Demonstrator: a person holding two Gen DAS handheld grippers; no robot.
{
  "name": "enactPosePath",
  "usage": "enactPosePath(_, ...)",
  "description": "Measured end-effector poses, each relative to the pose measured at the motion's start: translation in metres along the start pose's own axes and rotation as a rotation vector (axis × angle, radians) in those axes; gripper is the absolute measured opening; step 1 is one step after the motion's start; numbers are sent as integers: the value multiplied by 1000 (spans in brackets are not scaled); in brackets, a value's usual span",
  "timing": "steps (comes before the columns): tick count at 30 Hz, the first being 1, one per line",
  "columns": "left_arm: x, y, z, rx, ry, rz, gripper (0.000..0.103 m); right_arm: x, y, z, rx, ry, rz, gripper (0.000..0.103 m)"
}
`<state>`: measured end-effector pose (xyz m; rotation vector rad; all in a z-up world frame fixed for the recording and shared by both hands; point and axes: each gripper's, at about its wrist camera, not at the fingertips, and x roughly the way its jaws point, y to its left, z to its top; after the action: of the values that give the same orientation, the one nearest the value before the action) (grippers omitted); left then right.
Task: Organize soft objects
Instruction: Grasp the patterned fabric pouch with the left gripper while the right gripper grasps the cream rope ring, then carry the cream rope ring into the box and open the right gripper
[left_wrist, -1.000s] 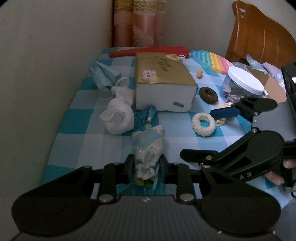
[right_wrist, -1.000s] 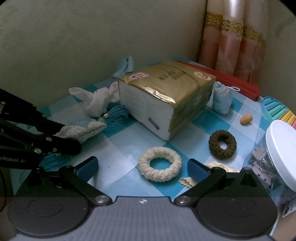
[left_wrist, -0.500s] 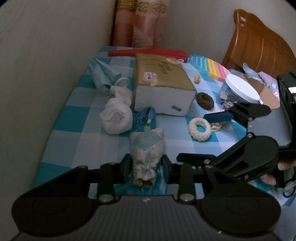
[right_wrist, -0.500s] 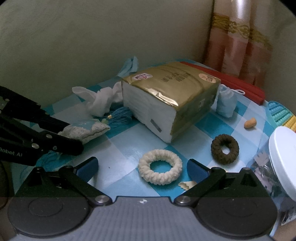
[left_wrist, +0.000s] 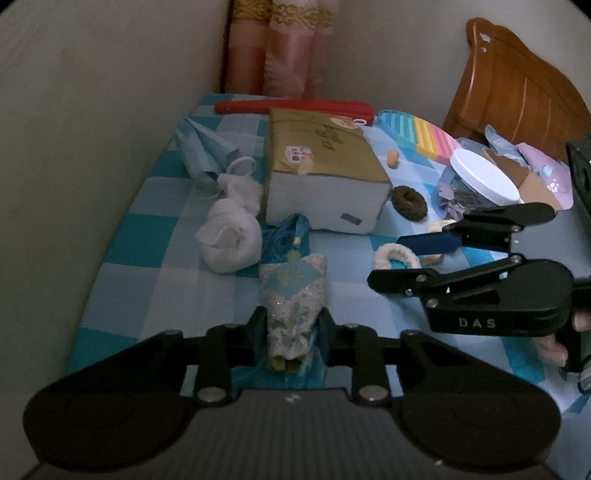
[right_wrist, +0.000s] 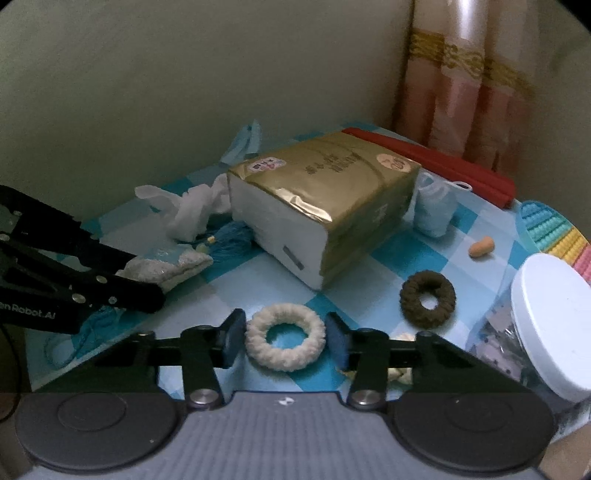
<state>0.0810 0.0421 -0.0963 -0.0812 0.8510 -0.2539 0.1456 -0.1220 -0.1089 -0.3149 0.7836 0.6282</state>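
My left gripper (left_wrist: 291, 332) is shut on a light blue embroidered sachet (left_wrist: 293, 295) with a teal tassel (left_wrist: 291, 236), held low over the checked cloth. It also shows in the right wrist view (right_wrist: 166, 264). My right gripper (right_wrist: 284, 338) has its blue pads on either side of a cream knitted ring (right_wrist: 285, 336) that lies on the cloth; the pads touch or nearly touch its sides. A brown knitted ring (right_wrist: 427, 303) lies to the right of it. A white cloth bundle (left_wrist: 231, 236) lies left of the tassel.
A gold tissue pack (left_wrist: 325, 173) stands mid-table. A jar with a white lid (right_wrist: 546, 325) is at the right. Folded blue face masks (left_wrist: 203, 155), a red case (left_wrist: 295, 107), a rainbow pop toy (left_wrist: 417, 133) and a small orange piece (right_wrist: 481, 246) lie at the back. The wall runs along the left.
My right gripper's pads have closed in from wide open to both sides of the cream ring. My left gripper has kept hold of the sachet and drawn back slightly.
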Motion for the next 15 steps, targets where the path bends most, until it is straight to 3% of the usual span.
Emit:
enactPosePath(8,-20,-17,1,71,-8,14,25,-21,5,-8,27,7,-21,48)
enactPosePath(15,-51,-37,1,140,-33,17,25,-64,14,-21,12,-11,-17,48)
